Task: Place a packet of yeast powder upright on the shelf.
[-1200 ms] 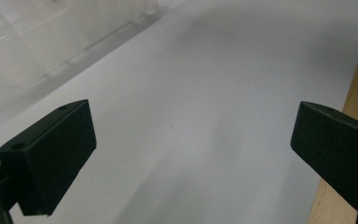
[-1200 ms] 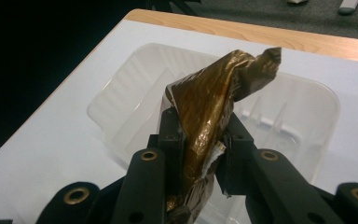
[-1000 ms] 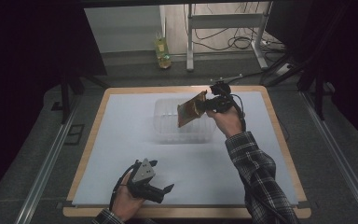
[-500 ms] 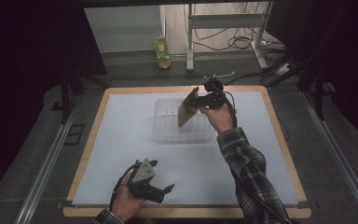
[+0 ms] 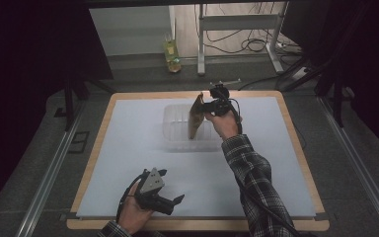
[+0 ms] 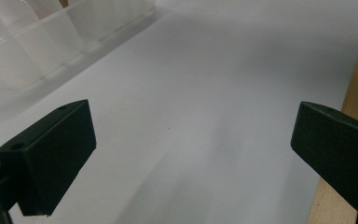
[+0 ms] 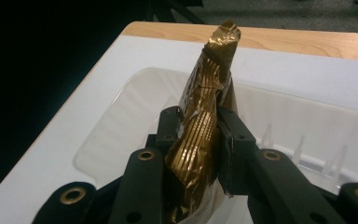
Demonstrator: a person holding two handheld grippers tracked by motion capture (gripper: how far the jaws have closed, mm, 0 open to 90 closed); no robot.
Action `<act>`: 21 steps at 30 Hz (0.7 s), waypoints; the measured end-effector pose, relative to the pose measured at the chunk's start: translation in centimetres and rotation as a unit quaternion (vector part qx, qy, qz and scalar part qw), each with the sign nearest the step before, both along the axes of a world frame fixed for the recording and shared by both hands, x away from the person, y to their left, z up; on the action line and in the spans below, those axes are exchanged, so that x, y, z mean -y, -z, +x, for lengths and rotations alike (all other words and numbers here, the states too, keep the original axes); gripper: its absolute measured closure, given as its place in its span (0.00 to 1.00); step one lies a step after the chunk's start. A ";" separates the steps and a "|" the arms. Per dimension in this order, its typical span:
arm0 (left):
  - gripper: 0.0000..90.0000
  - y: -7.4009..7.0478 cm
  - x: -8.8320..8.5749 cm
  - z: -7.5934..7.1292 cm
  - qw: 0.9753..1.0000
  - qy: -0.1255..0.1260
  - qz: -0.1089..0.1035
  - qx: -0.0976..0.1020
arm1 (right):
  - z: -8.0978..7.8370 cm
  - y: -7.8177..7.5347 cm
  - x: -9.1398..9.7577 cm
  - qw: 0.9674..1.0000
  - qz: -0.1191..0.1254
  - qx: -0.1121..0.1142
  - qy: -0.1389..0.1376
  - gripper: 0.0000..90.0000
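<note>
clear plastic tray on the surface toward its far middle; foil packet upright over tray's right part; left gripper near front edge, well apart.

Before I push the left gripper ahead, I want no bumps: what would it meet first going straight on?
Probably nothing soon. The left gripper, jaws wide open, looks along bare white sheet. The clear tray lies off to one side, the wooden table edge to the other; depth is unclear.

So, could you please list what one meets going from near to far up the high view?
Left tongs → plaid sleeve → clear plastic tray → gold wrapper in the right tongs → yellow bottle on the floor.
</note>
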State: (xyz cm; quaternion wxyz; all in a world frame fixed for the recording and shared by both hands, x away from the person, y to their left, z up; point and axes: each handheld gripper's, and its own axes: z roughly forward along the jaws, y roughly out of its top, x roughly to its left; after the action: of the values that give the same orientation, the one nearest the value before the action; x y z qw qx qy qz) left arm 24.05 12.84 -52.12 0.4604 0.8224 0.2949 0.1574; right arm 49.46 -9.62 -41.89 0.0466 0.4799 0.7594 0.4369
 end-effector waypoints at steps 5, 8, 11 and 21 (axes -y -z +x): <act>0.00 0.1 0.1 0.0 1.000 0.002 0.004 -0.001 | 0.4 0.5 0.1 1.000 0.000 0.015 0.003 0.80; 0.00 0.0 0.1 0.0 1.000 0.001 0.003 0.000 | 0.4 0.4 0.0 1.000 -0.010 0.020 0.001 0.77; 0.00 0.0 0.0 0.0 1.000 -0.002 0.001 0.002 | 0.2 0.1 -0.2 0.999 -0.019 0.031 -0.005 0.71; 0.00 0.1 0.2 0.0 1.000 0.002 0.007 0.003 | -0.7 -0.8 -0.2 0.997 -0.036 0.056 -0.032 0.50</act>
State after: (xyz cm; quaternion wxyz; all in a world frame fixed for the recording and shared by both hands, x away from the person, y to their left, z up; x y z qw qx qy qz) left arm 24.03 12.62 -52.24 0.4556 0.8257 0.2908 0.1612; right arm 48.79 -9.38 -41.14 0.0928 0.4279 0.7859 0.4367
